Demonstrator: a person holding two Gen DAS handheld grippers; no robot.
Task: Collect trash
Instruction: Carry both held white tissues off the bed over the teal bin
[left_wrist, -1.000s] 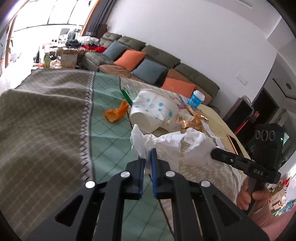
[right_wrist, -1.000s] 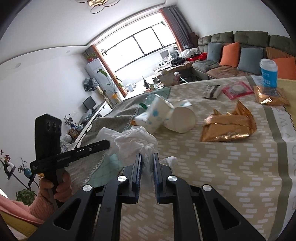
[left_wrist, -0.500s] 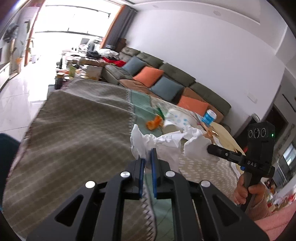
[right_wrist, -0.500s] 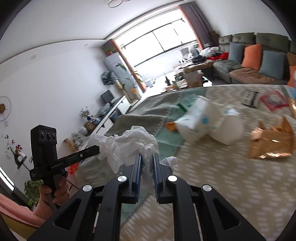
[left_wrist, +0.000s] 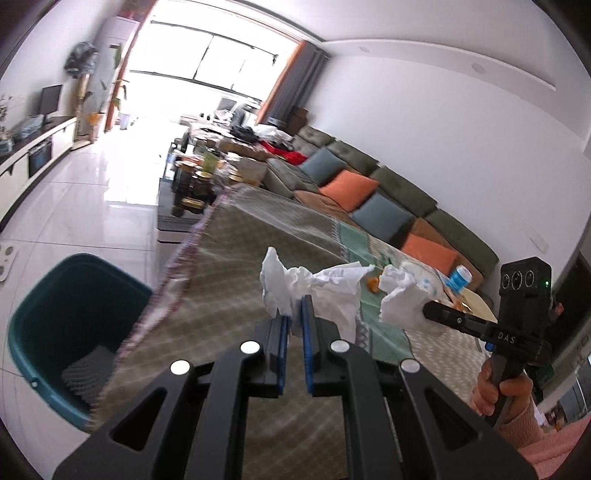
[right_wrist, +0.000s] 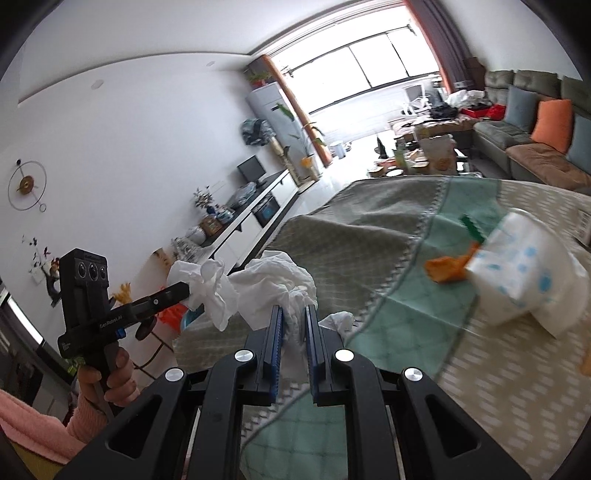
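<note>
My left gripper (left_wrist: 294, 315) is shut on a crumpled white tissue (left_wrist: 314, 286), held in the air above the table's left end. My right gripper (right_wrist: 293, 317) is shut on another crumpled white tissue (right_wrist: 277, 282). Each gripper shows in the other's view: the right one (left_wrist: 430, 312) with its tissue (left_wrist: 400, 301), the left one (right_wrist: 183, 290) with its tissue (right_wrist: 207, 282). A teal trash bin (left_wrist: 70, 325) stands on the floor below the table's left edge. Paper cups (right_wrist: 524, 273) and an orange wrapper (right_wrist: 445, 267) lie on the table.
The table has a grey, green and cream cloth (left_wrist: 229, 295). A blue-capped cup (left_wrist: 460, 277) stands at its far side. A sofa with orange and blue cushions (left_wrist: 369, 192) runs along the wall. A TV cabinet (right_wrist: 251, 225) lines the opposite wall.
Both grippers have lifted with their tissues and swung left, away from the cups. The teal bin has come into the left wrist view.
</note>
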